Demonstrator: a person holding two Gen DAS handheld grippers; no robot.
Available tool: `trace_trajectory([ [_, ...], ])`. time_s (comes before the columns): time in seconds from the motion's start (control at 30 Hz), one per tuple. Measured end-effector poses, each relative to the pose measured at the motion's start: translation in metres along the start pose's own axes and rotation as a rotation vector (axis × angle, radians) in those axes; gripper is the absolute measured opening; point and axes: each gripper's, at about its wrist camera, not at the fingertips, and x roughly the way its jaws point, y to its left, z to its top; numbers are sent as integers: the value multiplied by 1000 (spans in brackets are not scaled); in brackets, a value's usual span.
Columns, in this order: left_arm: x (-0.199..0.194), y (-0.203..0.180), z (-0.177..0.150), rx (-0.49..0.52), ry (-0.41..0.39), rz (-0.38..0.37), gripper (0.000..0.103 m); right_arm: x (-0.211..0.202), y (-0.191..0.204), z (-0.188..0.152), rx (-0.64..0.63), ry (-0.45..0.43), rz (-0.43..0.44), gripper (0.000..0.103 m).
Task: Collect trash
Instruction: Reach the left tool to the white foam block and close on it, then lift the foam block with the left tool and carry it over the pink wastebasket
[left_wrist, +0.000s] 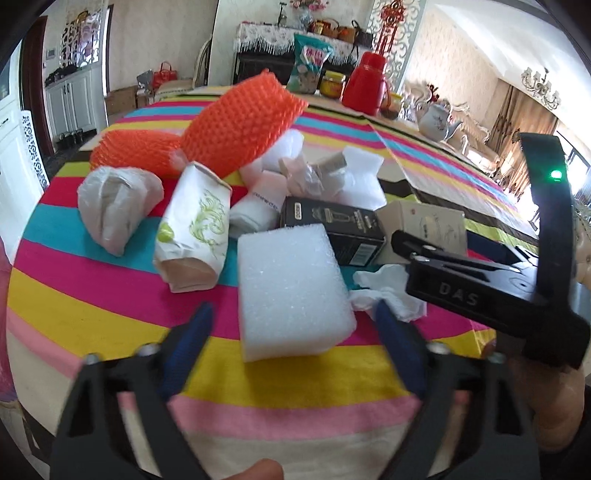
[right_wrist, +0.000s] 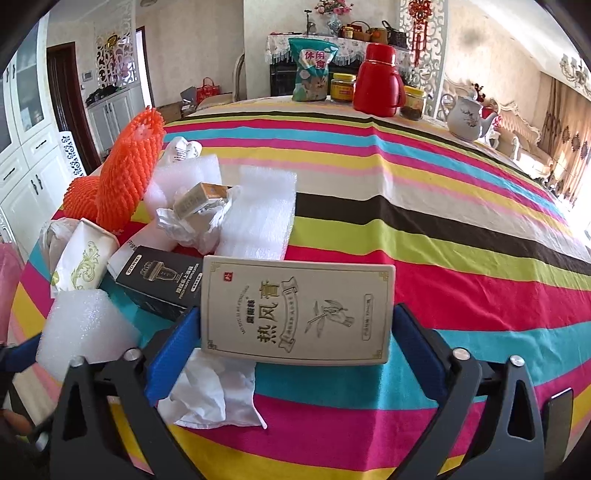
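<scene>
A heap of trash lies on the striped tablecloth. My left gripper is open, its blue fingers on either side of a white foam block, apart from it. My right gripper is open around a beige box with Chinese print; the left pad is close to the box edge, the right pad has a small gap. A crumpled white tissue lies under the right gripper. A black box, a paper cup and orange foam nets lie behind. The right gripper shows in the left wrist view.
A white plastic bag, foam sheets and a small carton in crumpled plastic are in the heap. At the far table edge stand a snack bag, jars, a red thermos and a white teapot.
</scene>
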Motion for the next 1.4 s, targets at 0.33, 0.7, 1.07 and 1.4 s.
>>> trace_trajectory([
  [0.33,-12,4,0,12,-25,-16,54,-18,-6,0,15,-41,26,93],
  [0.7,-67,30,12,-11,-170,12,54,-73,7,9,-7,-167,113,93],
  [1.07,-133,103,19,-95,-288,144,54,-110,51,32,-86,-243,198,93],
  [1.4,-181,168,10,-174,-331,278,54,-122,106,44,-165,-267,279,93],
])
